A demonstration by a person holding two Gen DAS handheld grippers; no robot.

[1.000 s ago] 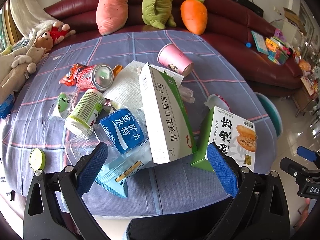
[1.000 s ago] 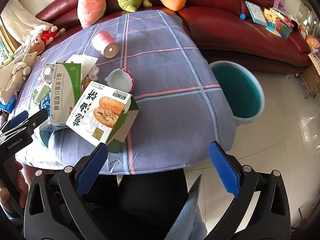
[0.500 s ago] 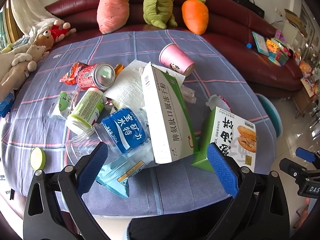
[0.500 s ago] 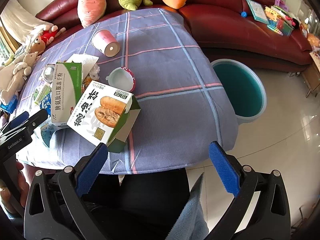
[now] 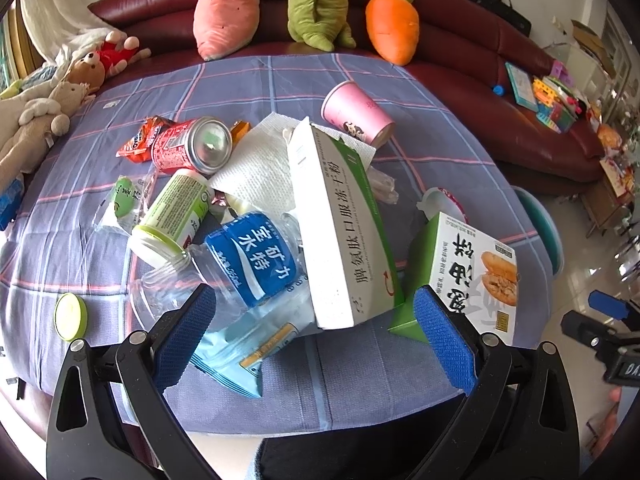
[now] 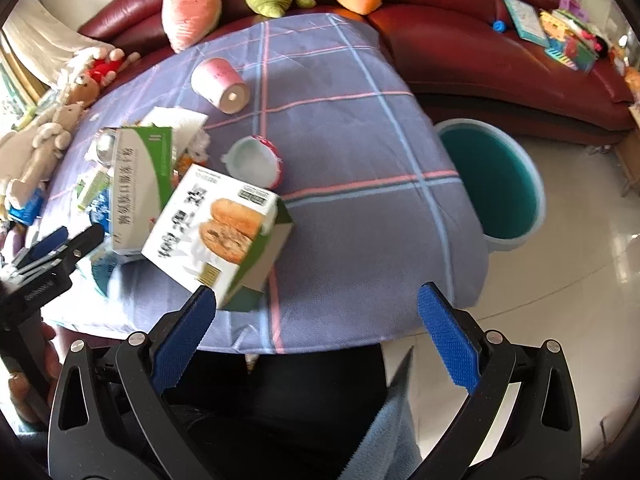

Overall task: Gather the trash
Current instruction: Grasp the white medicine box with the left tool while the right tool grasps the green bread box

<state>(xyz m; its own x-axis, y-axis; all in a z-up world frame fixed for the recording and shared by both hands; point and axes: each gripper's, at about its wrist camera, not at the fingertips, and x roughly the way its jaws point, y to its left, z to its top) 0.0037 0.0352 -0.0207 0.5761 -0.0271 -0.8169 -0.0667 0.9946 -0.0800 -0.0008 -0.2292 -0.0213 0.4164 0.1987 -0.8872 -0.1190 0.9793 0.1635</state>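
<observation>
Trash lies piled on a purple checked tablecloth (image 5: 360, 72). A white-green medicine box (image 5: 340, 232), a burger box (image 5: 476, 276), a blue-label water bottle (image 5: 248, 264), a red can (image 5: 192, 150), a green-label bottle (image 5: 172, 212), a pink paper cup (image 5: 356, 114) and a light-blue packet (image 5: 248, 344) show in the left wrist view. My left gripper (image 5: 316, 336) is open and empty at the near table edge, in front of the medicine box. My right gripper (image 6: 316, 336) is open and empty, near the burger box (image 6: 216, 232). A teal bin (image 6: 492, 180) stands on the floor right of the table.
A dark red sofa (image 5: 460, 68) with plush toys (image 5: 224, 8) wraps the far side. A white lidded cup (image 6: 256, 160) lies beside the burger box. A green cap (image 5: 70, 316) lies at the near left. Books and toys (image 6: 560, 28) sit on the sofa at right.
My right gripper has moved in toward the table and the burger box, which now looks larger and closer. My left gripper has edged slightly forward. Both stay open.
</observation>
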